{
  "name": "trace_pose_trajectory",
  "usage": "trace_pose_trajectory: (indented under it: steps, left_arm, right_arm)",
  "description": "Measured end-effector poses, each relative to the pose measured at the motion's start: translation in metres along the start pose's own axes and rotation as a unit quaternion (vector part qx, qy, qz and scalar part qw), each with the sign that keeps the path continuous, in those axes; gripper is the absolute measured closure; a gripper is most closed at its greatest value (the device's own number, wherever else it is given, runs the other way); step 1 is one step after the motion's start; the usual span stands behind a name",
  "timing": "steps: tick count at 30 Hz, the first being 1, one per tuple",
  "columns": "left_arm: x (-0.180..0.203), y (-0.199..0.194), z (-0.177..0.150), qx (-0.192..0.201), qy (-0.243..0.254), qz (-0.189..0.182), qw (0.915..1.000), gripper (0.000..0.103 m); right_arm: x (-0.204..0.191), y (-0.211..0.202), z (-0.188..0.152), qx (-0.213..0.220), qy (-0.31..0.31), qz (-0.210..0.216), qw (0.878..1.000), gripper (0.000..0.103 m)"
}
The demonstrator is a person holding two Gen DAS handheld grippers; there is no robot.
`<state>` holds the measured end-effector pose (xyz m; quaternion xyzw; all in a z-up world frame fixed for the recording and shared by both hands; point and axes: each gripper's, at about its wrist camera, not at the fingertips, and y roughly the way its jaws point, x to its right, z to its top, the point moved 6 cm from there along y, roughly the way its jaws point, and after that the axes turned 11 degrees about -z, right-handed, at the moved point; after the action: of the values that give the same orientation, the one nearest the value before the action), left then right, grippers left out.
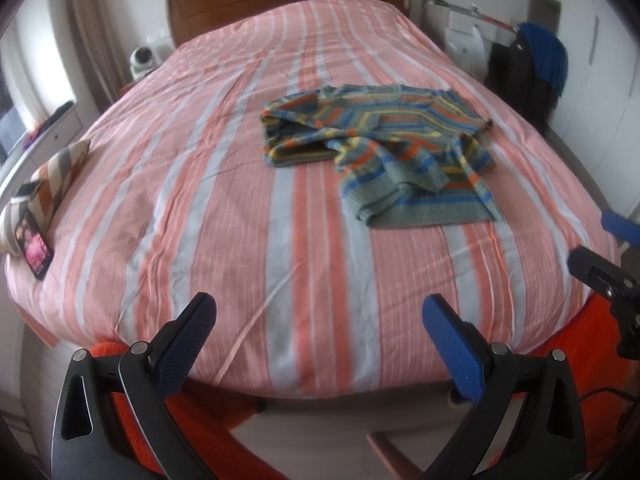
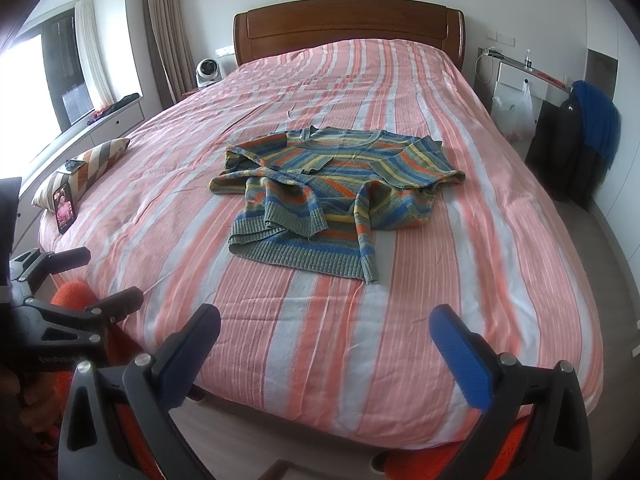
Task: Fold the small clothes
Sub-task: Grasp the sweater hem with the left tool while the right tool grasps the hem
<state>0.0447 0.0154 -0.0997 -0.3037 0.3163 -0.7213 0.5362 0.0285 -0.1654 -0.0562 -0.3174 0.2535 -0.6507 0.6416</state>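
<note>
A small striped knit sweater [image 1: 380,148] in blue, orange, yellow and grey lies rumpled on the pink-and-white striped bedspread [image 1: 248,208], sleeves folded loosely over its body. It shows more centrally in the right wrist view [image 2: 336,196]. My left gripper [image 1: 320,324] is open and empty, held over the foot edge of the bed, well short of the sweater. My right gripper [image 2: 326,330] is also open and empty near the foot edge. The left gripper shows at the left of the right wrist view [image 2: 108,280], the right gripper at the right edge of the left wrist view [image 1: 600,248].
A striped pillow [image 2: 86,168] and a phone [image 2: 64,204] lie at the bed's left edge. A wooden headboard [image 2: 348,24] stands at the far end. A chair with dark and blue clothes [image 2: 580,140] stands right of the bed. An orange knit item [image 2: 72,292] sits below the grippers.
</note>
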Motion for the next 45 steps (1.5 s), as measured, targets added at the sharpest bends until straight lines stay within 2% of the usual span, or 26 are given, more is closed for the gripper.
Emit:
trace_pose_trajectory:
  steps: [5, 8, 20, 22, 26, 29, 33, 35, 37, 38, 39, 40, 42, 43, 44, 45]
  left_arm:
    - [-0.024, 0.001, 0.000, -0.006, -0.037, 0.005, 0.9993, 0.000]
    - [-0.027, 0.001, 0.000, -0.009, -0.049, -0.004, 0.9988, 0.000]
    - [0.000, 0.013, 0.003, -0.031, -0.004, -0.061, 0.9976, 0.000]
    - [0.004, 0.014, 0.006, -0.031, -0.002, -0.082, 0.9961, 0.000]
    - [0.012, 0.023, 0.029, -0.031, -0.004, -0.137, 0.9902, 0.000]
    - [0.025, 0.032, 0.052, -0.022, 0.013, -0.148, 0.9886, 0.000]
    - [0.059, 0.062, 0.087, -0.016, 0.078, -0.150, 0.9856, 0.000]
    - [0.075, 0.087, 0.098, -0.029, 0.099, -0.150, 0.9833, 0.001]
    - [0.086, 0.115, 0.107, -0.050, 0.092, -0.168, 0.9803, 0.002]
    - [0.088, 0.126, 0.109, -0.057, 0.085, -0.172, 0.9798, 0.007]
    - [0.089, 0.140, 0.112, -0.069, 0.076, -0.176, 0.9790, 0.020]
    - [0.088, 0.155, 0.113, -0.084, 0.066, -0.174, 0.9790, 0.028]
    - [0.079, 0.183, 0.109, -0.121, 0.024, -0.180, 0.9758, 0.060]
    - [0.074, 0.188, 0.107, -0.126, 0.008, -0.182, 0.9753, 0.066]
    - [0.067, 0.191, 0.106, -0.123, -0.012, -0.185, 0.9750, 0.085]
    - [0.064, 0.189, 0.106, -0.119, -0.021, -0.191, 0.9740, 0.097]
  right_arm:
    - [-0.002, -0.007, 0.000, 0.015, -0.003, -0.005, 1.000, 0.000]
    - [0.001, -0.004, -0.001, 0.009, 0.003, -0.004, 1.000, 0.000]
    - [0.017, 0.007, -0.002, -0.004, 0.023, -0.009, 1.000, 0.000]
    - [0.019, 0.007, -0.003, -0.002, 0.025, -0.009, 1.000, 0.000]
    - [0.022, 0.012, -0.006, -0.006, 0.024, -0.016, 1.000, 0.000]
    - [0.028, 0.017, -0.005, -0.011, 0.034, -0.022, 0.999, 0.000]
    - [0.039, 0.023, -0.010, -0.024, 0.053, -0.026, 0.998, 0.000]
    - [0.043, 0.025, -0.013, -0.029, 0.059, -0.028, 0.997, 0.000]
    - [0.047, 0.025, -0.016, -0.032, 0.061, -0.032, 0.997, 0.000]
    - [0.049, 0.024, -0.017, -0.032, 0.061, -0.035, 0.997, 0.000]
    - [0.051, 0.024, -0.018, -0.032, 0.061, -0.037, 0.997, 0.000]
    - [0.054, 0.023, -0.020, -0.032, 0.063, -0.040, 0.997, 0.000]
    - [0.060, 0.023, -0.023, -0.034, 0.068, -0.043, 0.996, 0.000]
    - [0.063, 0.023, -0.024, -0.035, 0.071, -0.044, 0.996, 0.000]
    - [0.066, 0.023, -0.025, -0.035, 0.073, -0.044, 0.996, 0.000]
    - [0.068, 0.024, -0.025, -0.035, 0.075, -0.044, 0.996, 0.000]
